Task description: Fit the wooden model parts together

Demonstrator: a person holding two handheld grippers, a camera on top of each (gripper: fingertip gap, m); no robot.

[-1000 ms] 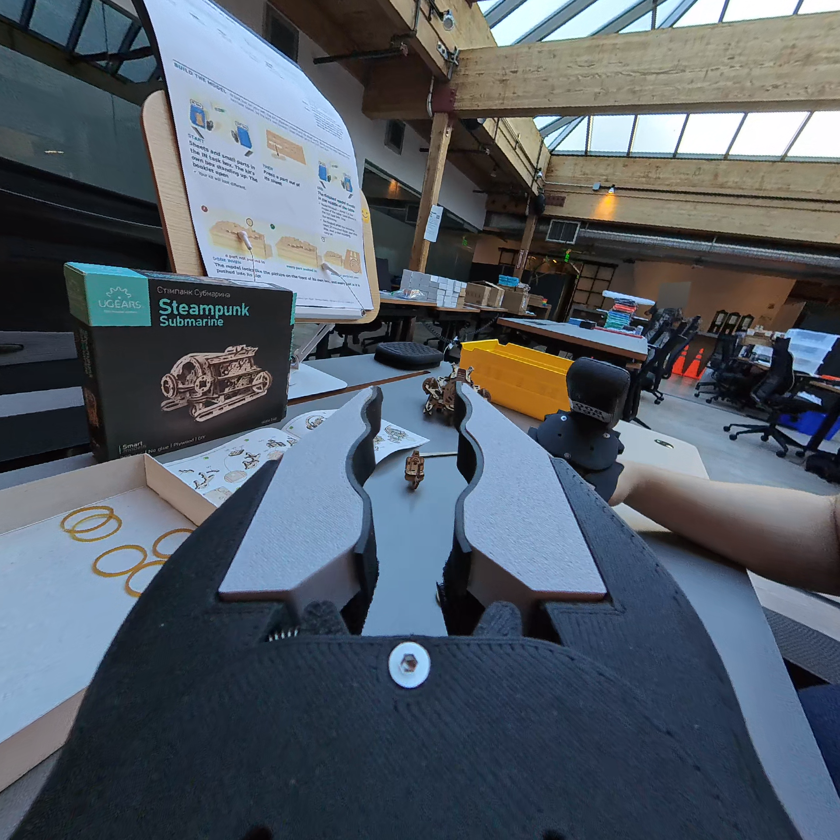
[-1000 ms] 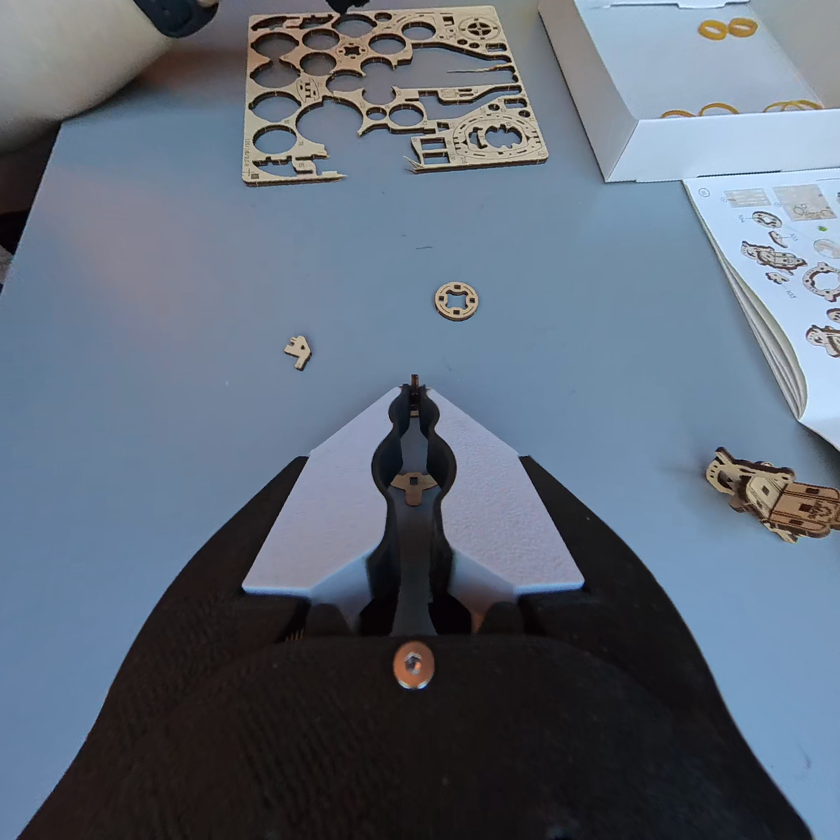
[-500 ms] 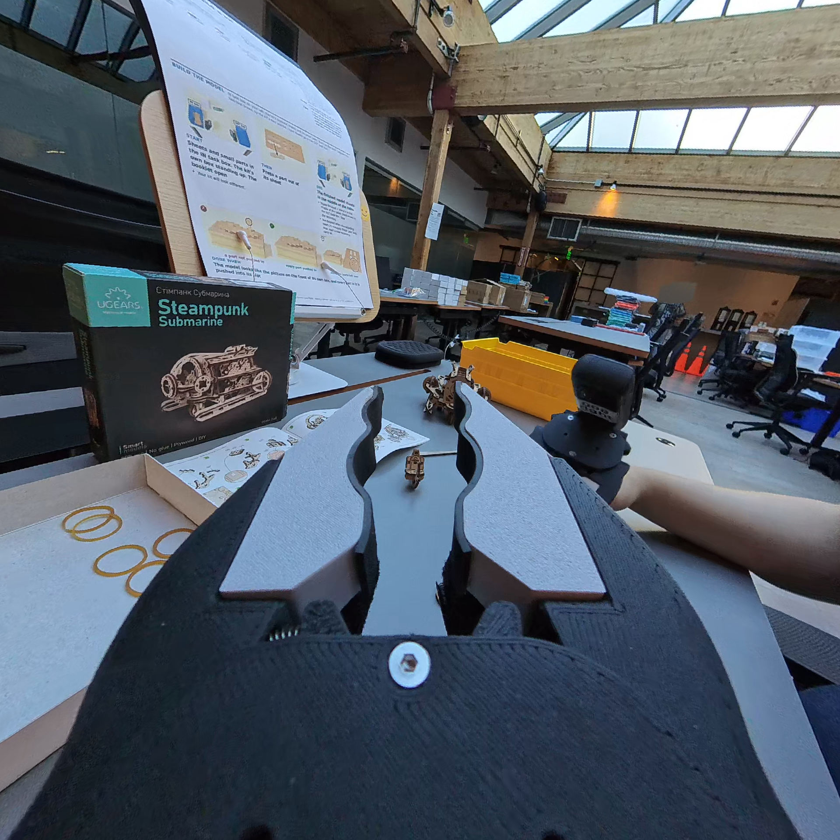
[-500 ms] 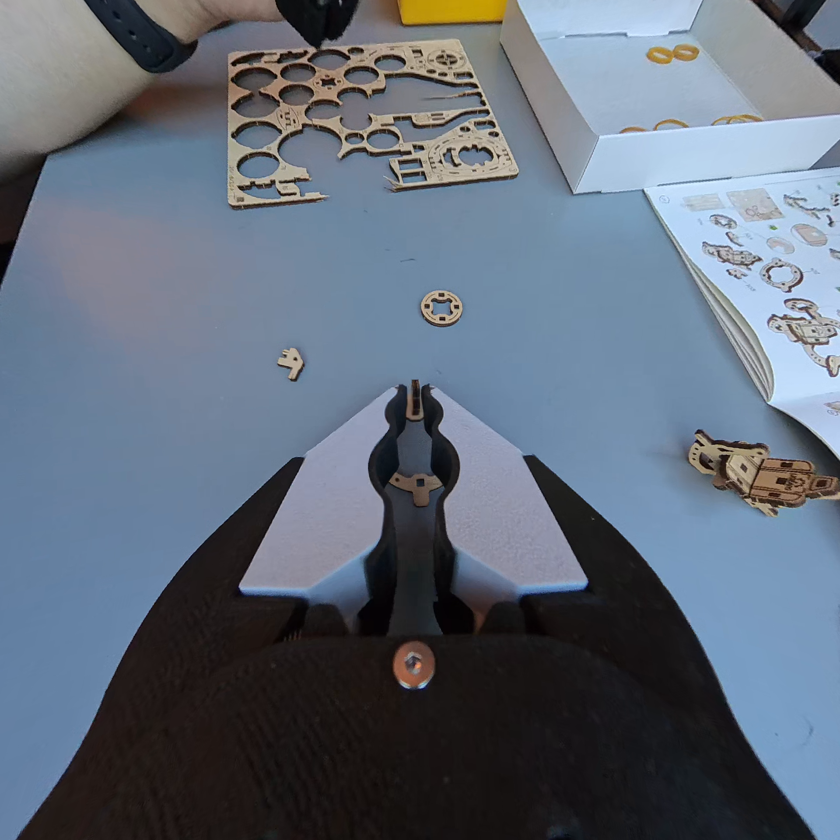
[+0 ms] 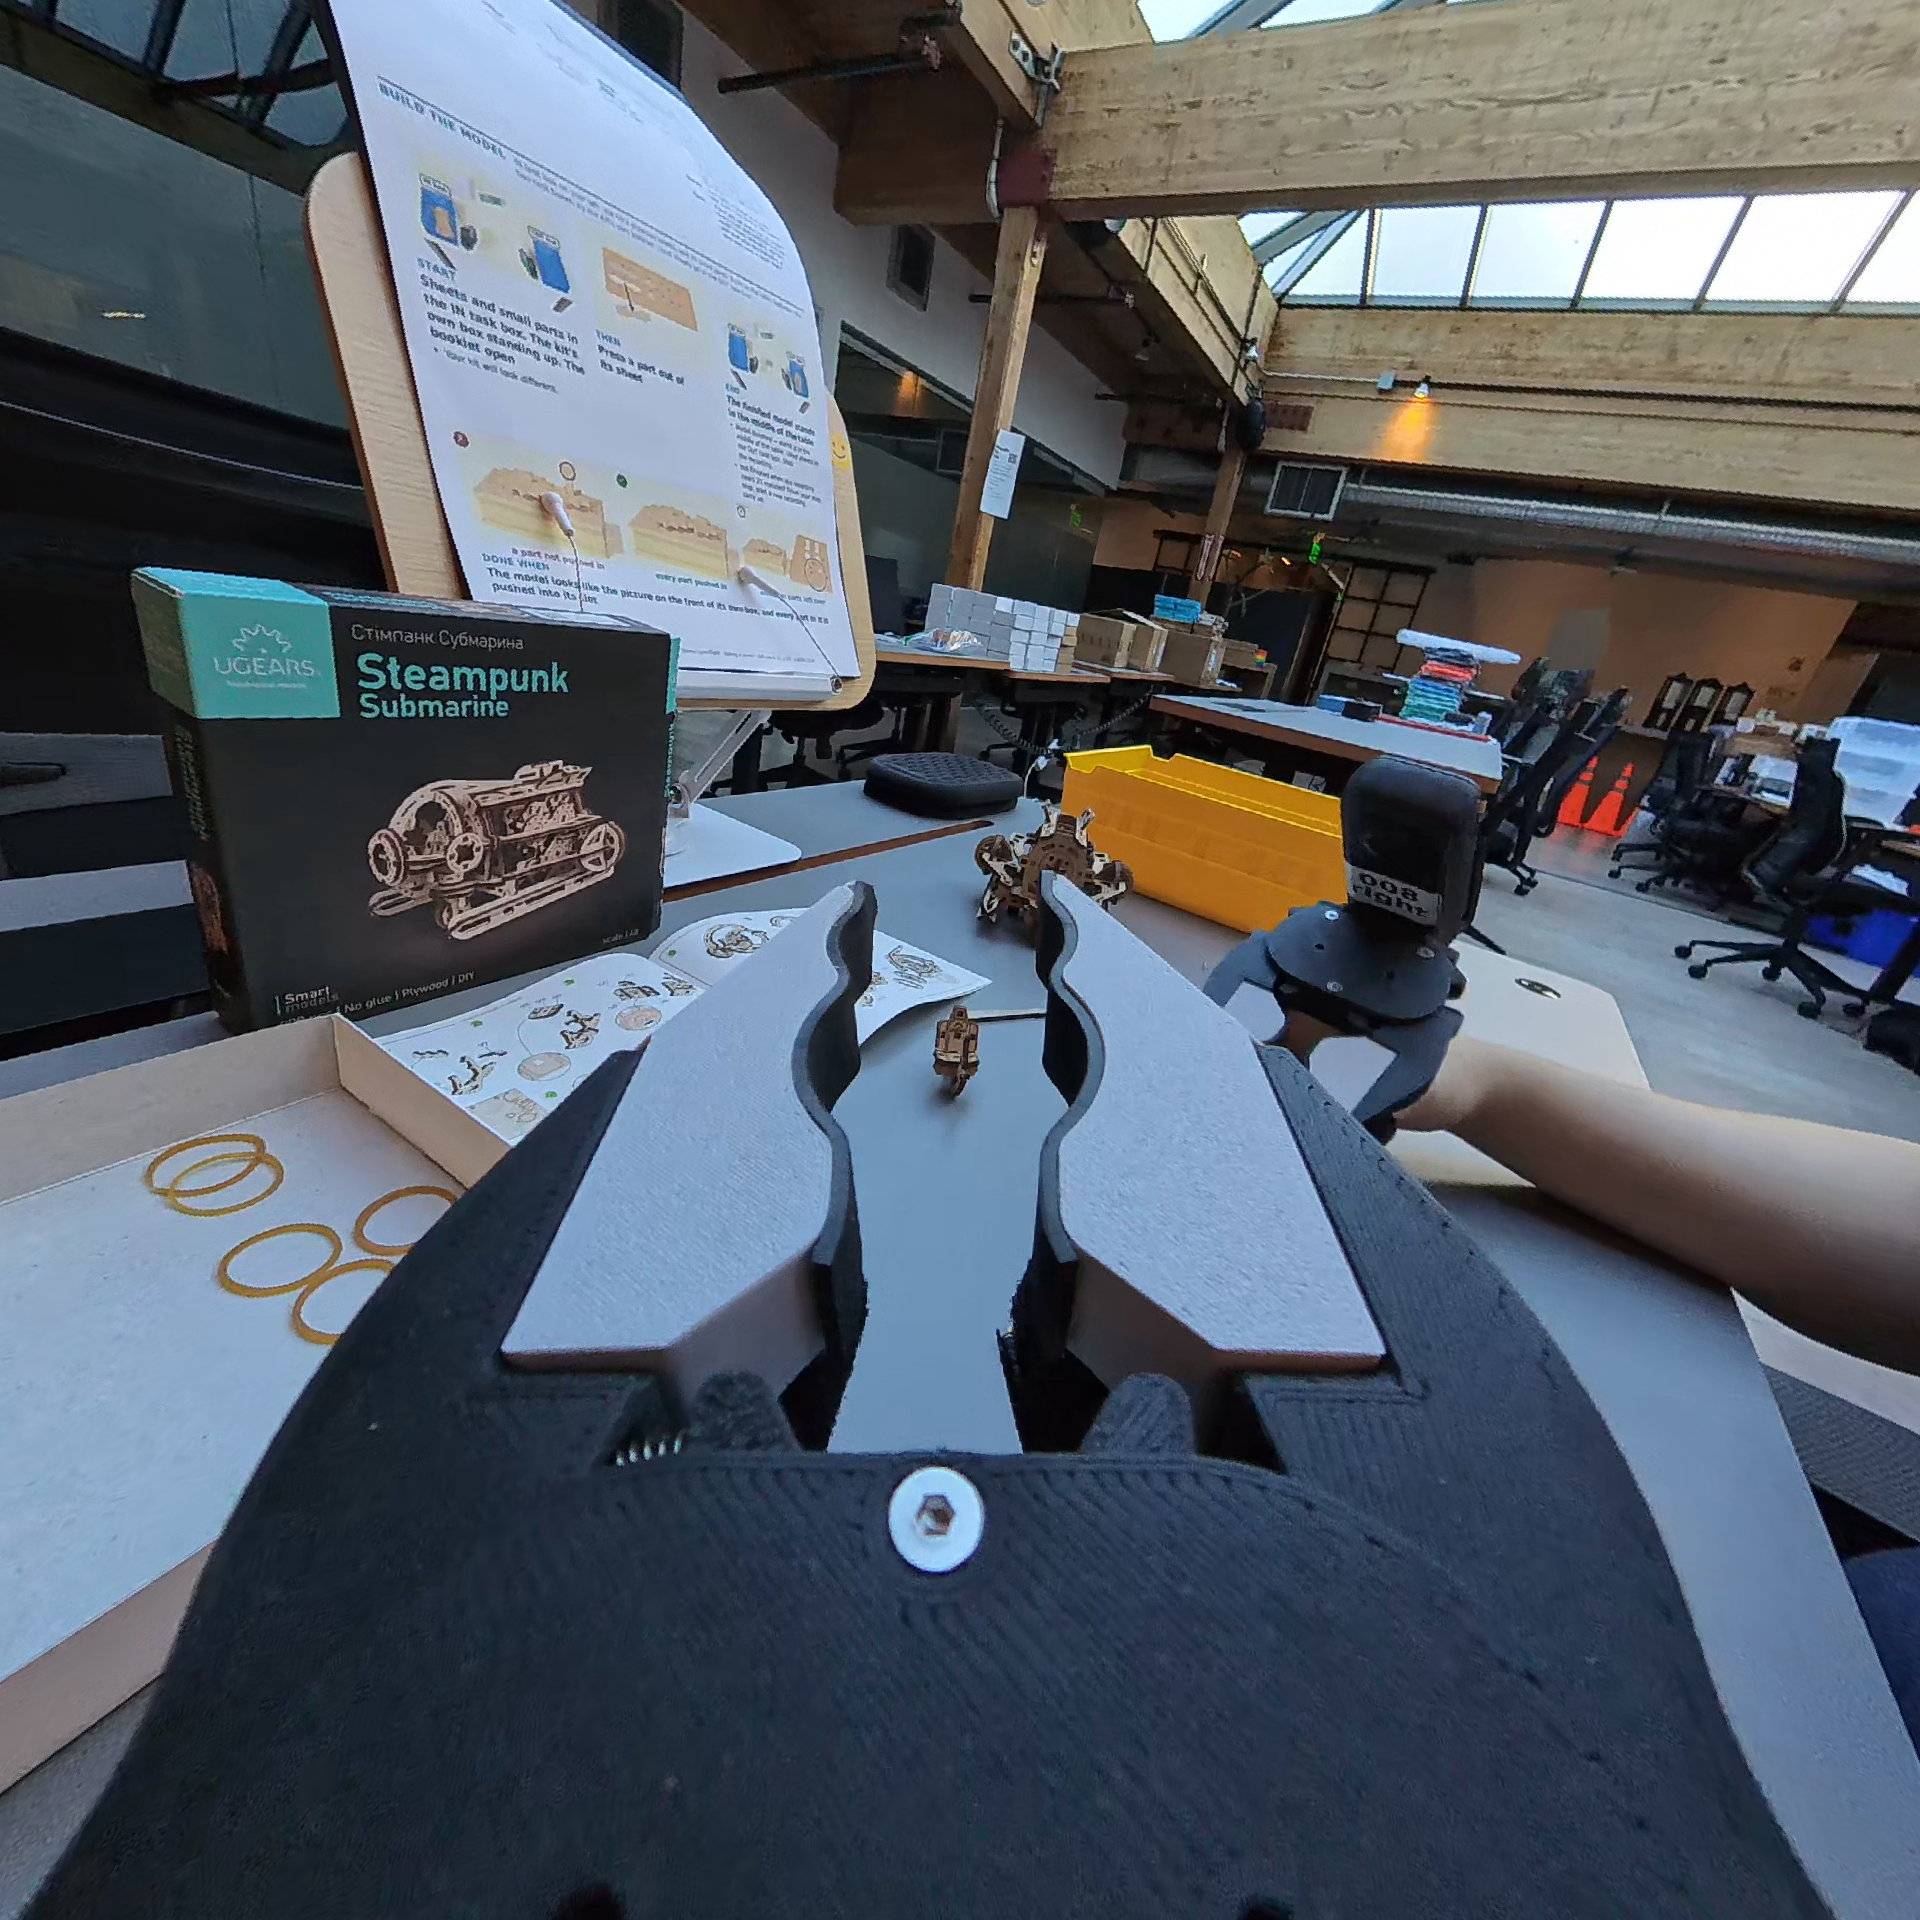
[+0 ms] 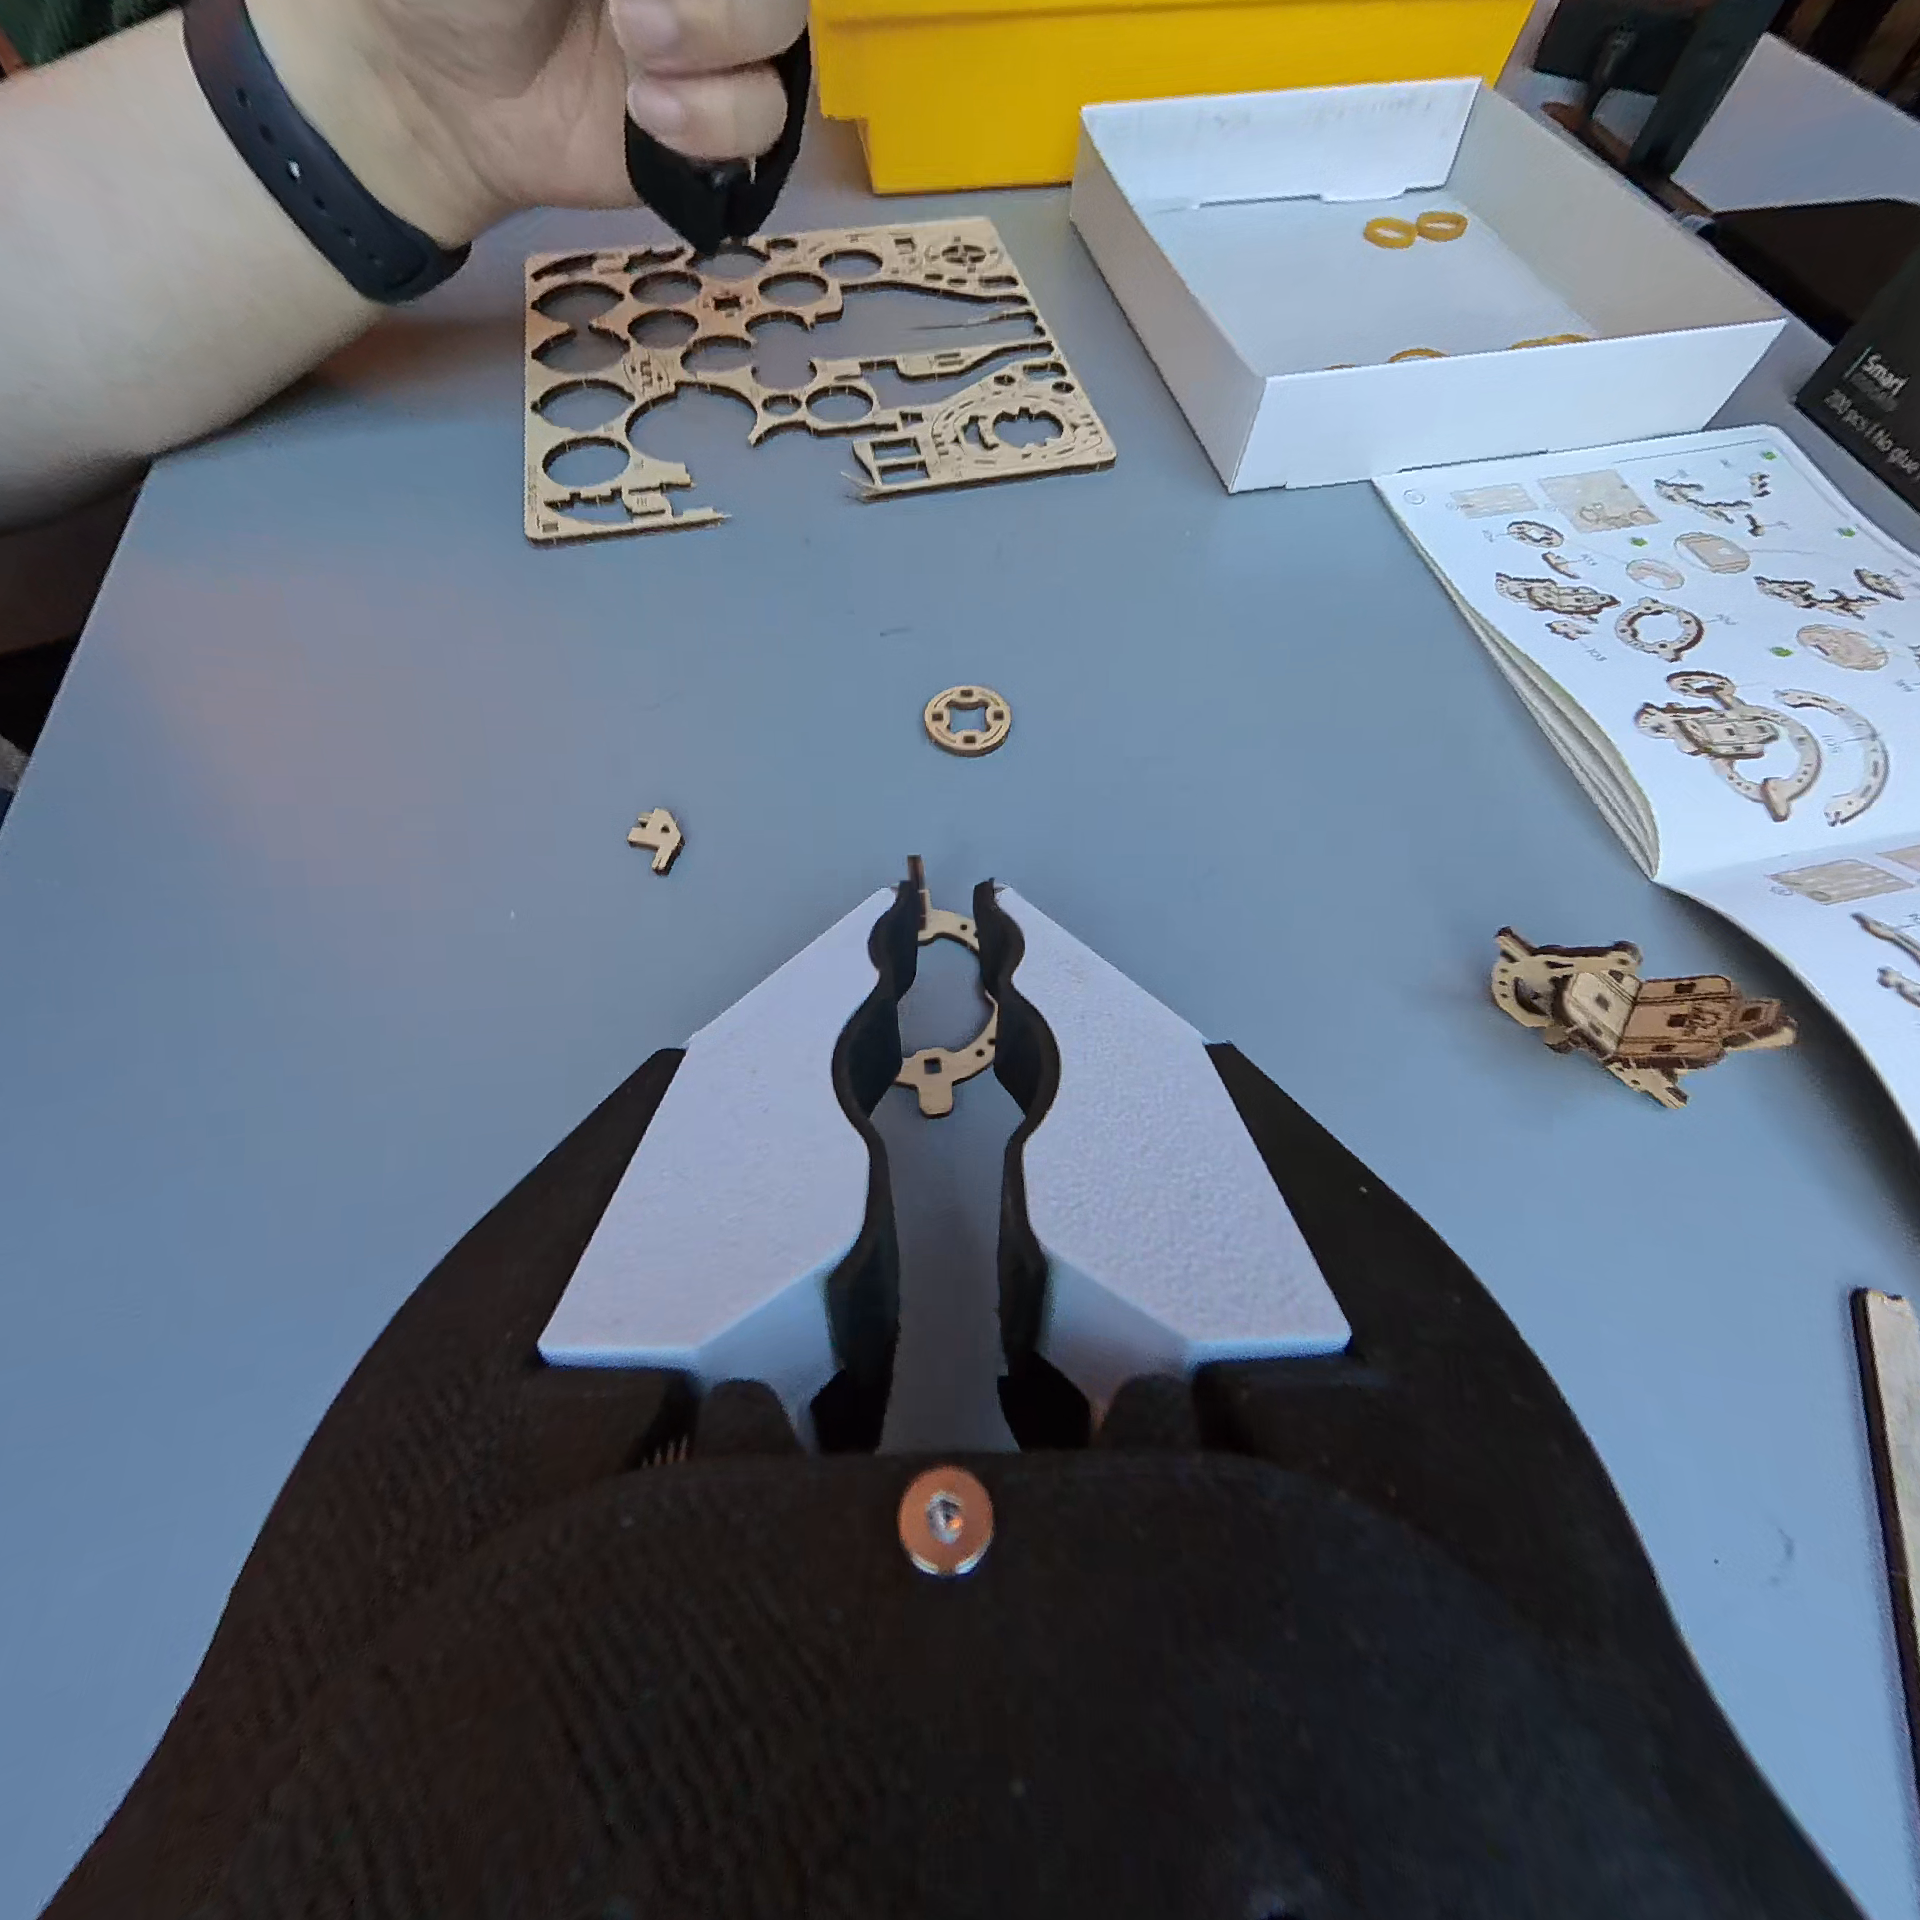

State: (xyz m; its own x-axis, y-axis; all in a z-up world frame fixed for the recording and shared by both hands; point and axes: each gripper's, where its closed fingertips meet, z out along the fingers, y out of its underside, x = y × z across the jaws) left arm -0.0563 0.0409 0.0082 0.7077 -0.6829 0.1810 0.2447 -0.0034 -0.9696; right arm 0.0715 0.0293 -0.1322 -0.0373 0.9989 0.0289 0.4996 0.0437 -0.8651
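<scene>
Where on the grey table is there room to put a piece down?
Bare patches: left of the small notched piece, and between the punched sheet and the ring piece. Crowded on the right, around the booklet and half-built model.

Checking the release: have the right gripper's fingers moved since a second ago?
Yes. The right gripper has parted its fingers; the curved wooden part between them now shows flat against the grey table, no longer pinched edge-on.

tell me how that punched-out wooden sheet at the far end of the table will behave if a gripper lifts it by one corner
The wooden sheet is mostly holes joined by thin bridges, so it will probably flex and could snap at a narrow strip. It looks thin and flat, so likely very light. It lies flush on the smooth grey table, so pushing would probably slide it, and getting a finger under an edge may be awkward.
</scene>
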